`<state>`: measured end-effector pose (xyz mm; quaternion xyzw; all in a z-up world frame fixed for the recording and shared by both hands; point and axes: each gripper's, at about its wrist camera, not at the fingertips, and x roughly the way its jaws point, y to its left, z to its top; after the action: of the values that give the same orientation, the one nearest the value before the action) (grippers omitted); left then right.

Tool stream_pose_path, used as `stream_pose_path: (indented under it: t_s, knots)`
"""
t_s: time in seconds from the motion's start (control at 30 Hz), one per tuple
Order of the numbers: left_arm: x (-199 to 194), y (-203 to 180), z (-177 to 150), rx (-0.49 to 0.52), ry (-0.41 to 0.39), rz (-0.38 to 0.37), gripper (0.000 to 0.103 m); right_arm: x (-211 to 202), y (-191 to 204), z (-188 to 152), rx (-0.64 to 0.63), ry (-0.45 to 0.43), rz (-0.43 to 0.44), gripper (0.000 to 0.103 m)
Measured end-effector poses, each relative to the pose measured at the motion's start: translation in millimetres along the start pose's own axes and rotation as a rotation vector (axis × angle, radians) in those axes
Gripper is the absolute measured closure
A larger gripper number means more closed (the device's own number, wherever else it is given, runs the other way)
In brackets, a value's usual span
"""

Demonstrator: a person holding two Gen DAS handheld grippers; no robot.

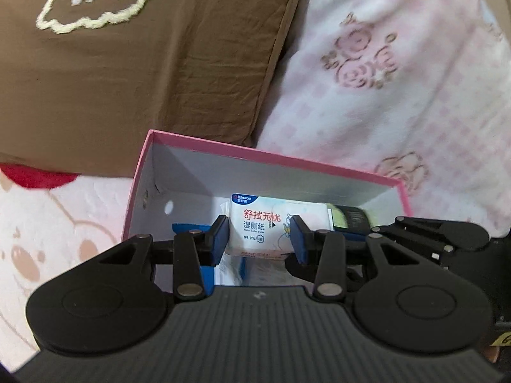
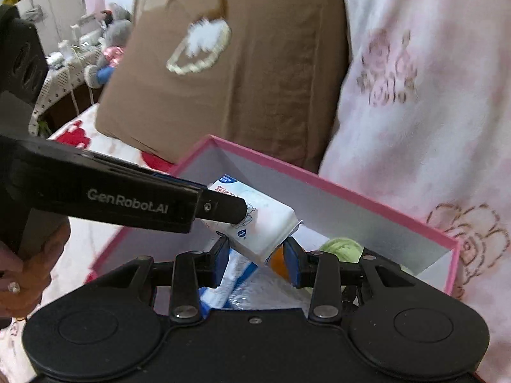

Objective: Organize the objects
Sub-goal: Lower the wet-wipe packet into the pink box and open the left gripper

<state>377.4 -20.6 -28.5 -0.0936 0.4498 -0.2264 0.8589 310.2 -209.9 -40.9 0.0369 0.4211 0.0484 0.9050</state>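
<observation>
A white wet wipe pack (image 1: 255, 223) with red lettering hangs over an open pink box (image 1: 271, 156). My left gripper (image 1: 260, 239) is shut on its middle, blue pads against both sides. In the right wrist view the same pack (image 2: 265, 220) slants down over the box (image 2: 351, 191). Its lower end sits between the pads of my right gripper (image 2: 257, 255), which appear to press on it. One finger (image 2: 223, 210) of the left gripper reaches in from the left. The right tool's black housing (image 1: 431, 233) shows at the right of the left wrist view.
Inside the box lie a blue-and-white packet (image 2: 236, 281), a green round thing (image 2: 341, 249), an orange thing (image 2: 277, 263) and a dark bottle (image 1: 351, 220). A brown pillow (image 1: 143, 79) and pink flowered blanket (image 1: 399, 95) rise behind. A hand (image 2: 28, 271) holds the left tool.
</observation>
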Motion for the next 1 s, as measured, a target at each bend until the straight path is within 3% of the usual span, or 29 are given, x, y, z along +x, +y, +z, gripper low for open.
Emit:
stream_pose_path:
  t_s: [0.2,0.43,0.67,0.83,1.0]
  knots:
    - [14.7,4.9,5.3,0.029,0.004,0.069,0.064,28.8,-4.7,6.2,0.037,0.037,0.009,0.061]
    - [27.6,11.7,7.3,-0.001,-0.010,0.087,0.064,47.9,-0.9,10.2,0.034,0.030,-0.038,0.061]
    - [34.7,4.0,7.3,0.054,-0.008,0.135,0.064,56.4,-10.9,10.9,0.068,0.048,-0.012,0.061]
    - [42.7,2.5,10.9,0.032,0.018,0.147,0.064,61.6,-12.8,8.7,0.077,0.034,-0.051,0.061]
    - [45.2,4.5,8.8,0.037,0.022,0.148,0.066,66.3,-22.2,7.1,0.143,0.047,-0.018,0.061]
